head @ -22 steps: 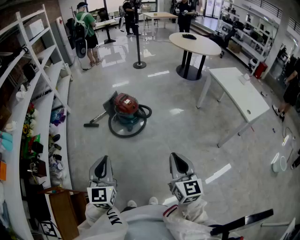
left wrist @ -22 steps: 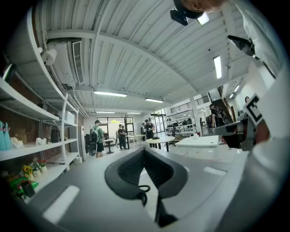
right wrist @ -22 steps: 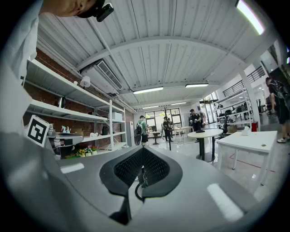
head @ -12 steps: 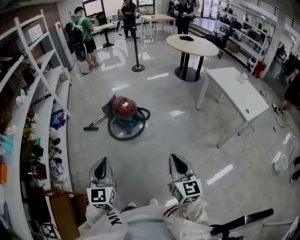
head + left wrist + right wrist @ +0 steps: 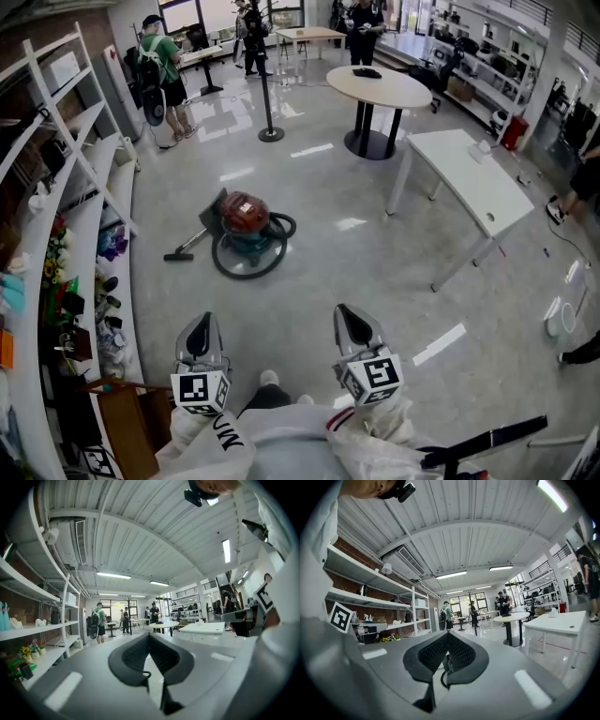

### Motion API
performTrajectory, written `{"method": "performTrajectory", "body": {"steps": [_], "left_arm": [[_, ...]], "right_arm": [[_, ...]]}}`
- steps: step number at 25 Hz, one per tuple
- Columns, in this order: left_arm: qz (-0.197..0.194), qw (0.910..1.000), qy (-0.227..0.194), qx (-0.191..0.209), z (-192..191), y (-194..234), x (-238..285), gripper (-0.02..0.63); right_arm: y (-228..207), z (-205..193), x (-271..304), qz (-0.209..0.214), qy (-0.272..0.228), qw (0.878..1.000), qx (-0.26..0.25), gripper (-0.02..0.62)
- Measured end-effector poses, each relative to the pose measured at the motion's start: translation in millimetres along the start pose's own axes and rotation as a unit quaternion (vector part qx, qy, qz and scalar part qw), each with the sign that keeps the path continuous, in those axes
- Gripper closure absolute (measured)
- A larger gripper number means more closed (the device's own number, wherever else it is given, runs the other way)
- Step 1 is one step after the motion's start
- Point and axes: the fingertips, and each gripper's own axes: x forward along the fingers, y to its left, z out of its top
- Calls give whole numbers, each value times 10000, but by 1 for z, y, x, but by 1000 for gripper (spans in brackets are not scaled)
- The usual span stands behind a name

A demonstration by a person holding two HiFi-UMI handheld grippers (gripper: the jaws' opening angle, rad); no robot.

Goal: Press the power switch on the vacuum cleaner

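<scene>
The vacuum cleaner (image 5: pixel 246 223) sits on the grey floor ahead of me, with a red top, a teal body and a black hose looped around it. Its floor nozzle (image 5: pixel 178 252) points left. My left gripper (image 5: pixel 202 321) and right gripper (image 5: pixel 346 313) are held side by side low in the head view, well short of the vacuum. Both are shut with nothing between the jaws. In the left gripper view the left gripper (image 5: pixel 150 635) fills the lower half, as the right gripper (image 5: pixel 447 634) does in the right gripper view; the jaws hide most of the vacuum there.
White shelving (image 5: pixel 89 202) with small items runs along the left. A white rectangular table (image 5: pixel 473 178) and a round table (image 5: pixel 380 86) stand at the right and back. A black post (image 5: pixel 269 103) and several people (image 5: pixel 157 66) are at the far end.
The head view has shifted slightly, so the vacuum sits a little further left. A shoe has come into view between the grippers. Both grippers stay shut in the same place.
</scene>
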Motion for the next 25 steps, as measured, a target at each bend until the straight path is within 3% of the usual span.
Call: {"method": "performTrajectory", "body": {"steps": [14,25], "left_arm": [[-252,9997,4,-52,-4,-11,12,606],[-149,9997,138,-168,-14,1,18,606]], "right_arm": [[3,0,1,-27,31,10000,-19,595],[9,-7,18,80,176,9998,-34,595]]}}
